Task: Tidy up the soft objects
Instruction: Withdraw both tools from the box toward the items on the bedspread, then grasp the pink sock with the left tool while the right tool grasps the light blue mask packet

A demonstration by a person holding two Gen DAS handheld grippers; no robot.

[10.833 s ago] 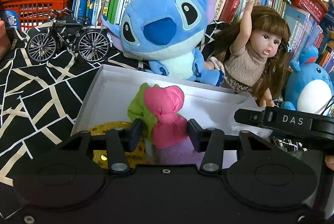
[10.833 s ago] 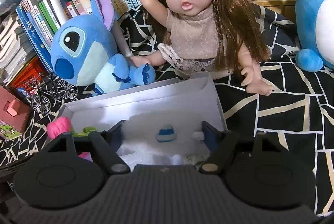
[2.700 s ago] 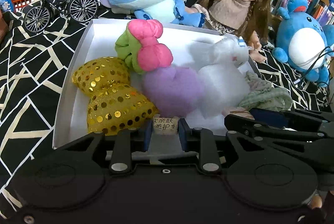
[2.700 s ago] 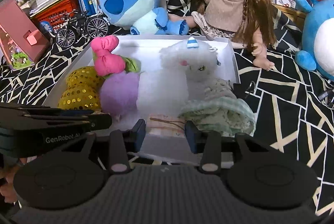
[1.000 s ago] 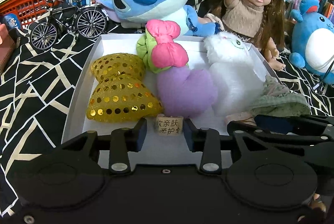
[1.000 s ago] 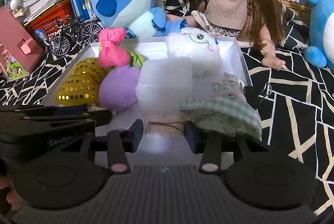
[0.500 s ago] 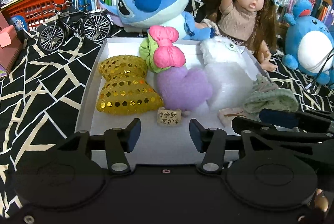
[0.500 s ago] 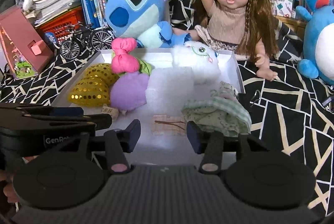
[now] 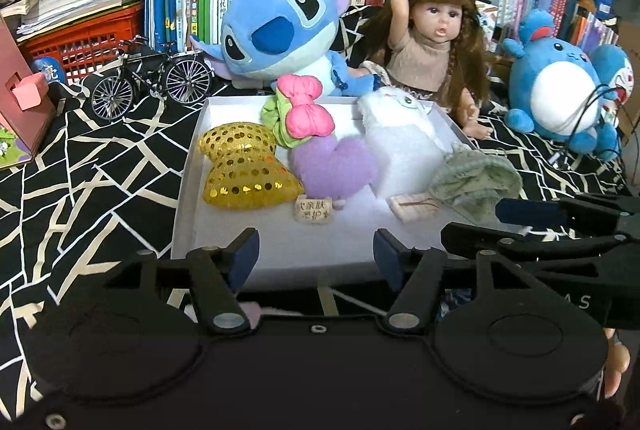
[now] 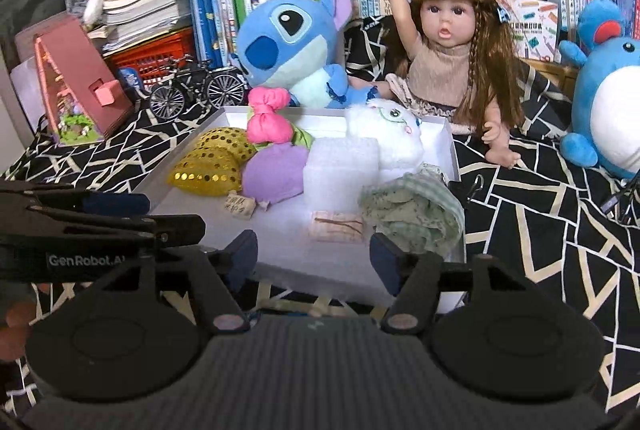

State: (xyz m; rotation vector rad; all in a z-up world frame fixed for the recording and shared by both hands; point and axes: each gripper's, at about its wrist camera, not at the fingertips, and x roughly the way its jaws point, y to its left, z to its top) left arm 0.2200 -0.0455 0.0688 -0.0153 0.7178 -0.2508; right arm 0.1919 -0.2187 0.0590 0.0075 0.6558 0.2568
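behind both spread, empty grippers (image 9: 316,256) (image 10: 313,254), white tray's (image 9: 188,189) near rim partly hidden

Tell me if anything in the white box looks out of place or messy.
Mostly tidy. The green checked cloth slumps over the right rim of the white box, partly hanging out, while the gold sequin pillow and purple plush lie fully inside.

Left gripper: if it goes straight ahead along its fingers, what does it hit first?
Probably the white box: its near rim and bare floor lie between the open left gripper and the toys. Further along sits the small cloth tag of the purple plush. Depth is uncertain.
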